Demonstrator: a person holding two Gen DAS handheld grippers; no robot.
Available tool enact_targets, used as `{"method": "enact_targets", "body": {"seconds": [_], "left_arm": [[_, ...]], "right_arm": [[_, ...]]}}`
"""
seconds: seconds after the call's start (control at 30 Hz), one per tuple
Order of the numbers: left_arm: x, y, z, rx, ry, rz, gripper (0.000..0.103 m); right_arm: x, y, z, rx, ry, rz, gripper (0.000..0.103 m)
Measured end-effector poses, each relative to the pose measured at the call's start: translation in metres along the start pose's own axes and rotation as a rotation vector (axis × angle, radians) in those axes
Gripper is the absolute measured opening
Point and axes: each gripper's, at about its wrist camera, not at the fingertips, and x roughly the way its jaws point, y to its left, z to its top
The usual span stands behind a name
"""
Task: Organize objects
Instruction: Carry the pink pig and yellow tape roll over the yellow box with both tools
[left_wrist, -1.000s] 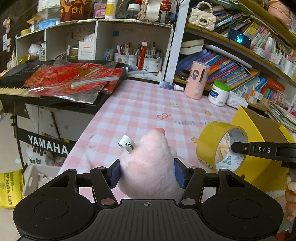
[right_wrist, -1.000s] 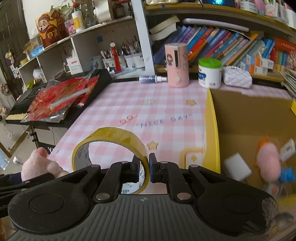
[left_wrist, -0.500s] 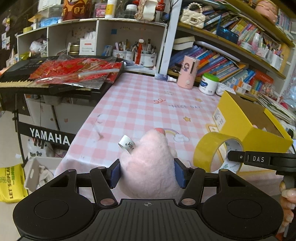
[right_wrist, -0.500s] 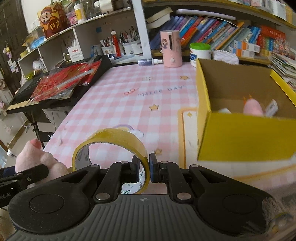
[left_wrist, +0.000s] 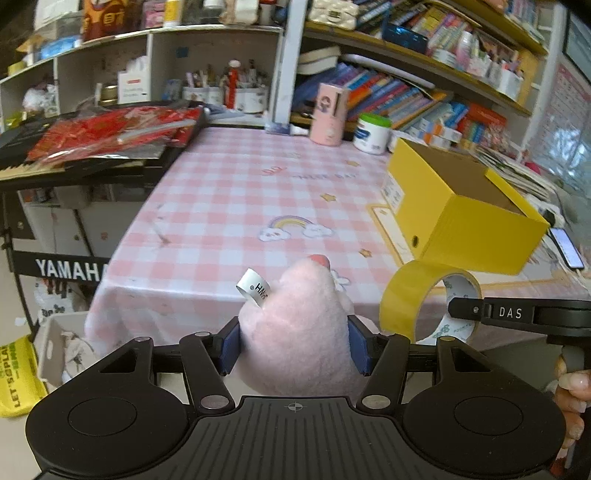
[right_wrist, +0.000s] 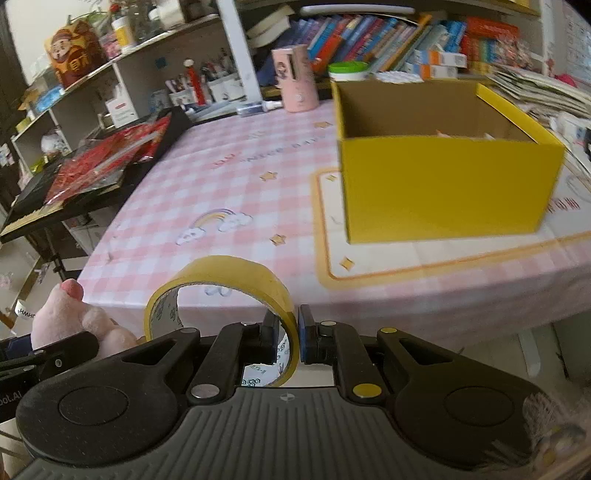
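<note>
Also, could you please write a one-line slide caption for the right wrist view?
Right gripper pinching a yellow tape roll near the checked table's edge, yellow box ahead.

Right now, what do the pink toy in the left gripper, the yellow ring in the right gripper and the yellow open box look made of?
Pink plush toy: soft fuzzy fabric, matte, with a sewn white label.
Yellow tape roll: glossy plastic film, probably, with a printed white inner core.
Yellow box: cardboard, likely; smooth yellow outside, plain brown inside.

Fuzzy plush toy (left_wrist: 299, 332) — glossy tape roll (right_wrist: 236, 280) — matt cardboard box (right_wrist: 443, 184)
</note>
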Motion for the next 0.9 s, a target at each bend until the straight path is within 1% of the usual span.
{"method": "enact_targets", "body": {"seconds": [0.3,0.53,0.73,0.9], "left_arm": [[0.01,-0.031,-0.002,0.083,0.027,-0.101,0.057],[0.018,-0.057,0.001,0.132,0.032,-0.159,0.057],[0.025,-0.08,0.006,0.168,0.036,-0.197,0.057],[0.03,-0.098,0.012,0.192,0.026,-0.213,0.057]], "right_arm": [[-0.019,-0.033,-0.017,0.082,0.007,-0.085,0.01],[-0.034,-0.06,-0.022,0.139,-0.007,-0.145,0.01],[-0.042,-0.081,-0.022,0.174,-0.018,-0.18,0.01],[-0.046,-0.098,-0.018,0.199,-0.025,-0.197,0.01]]}}
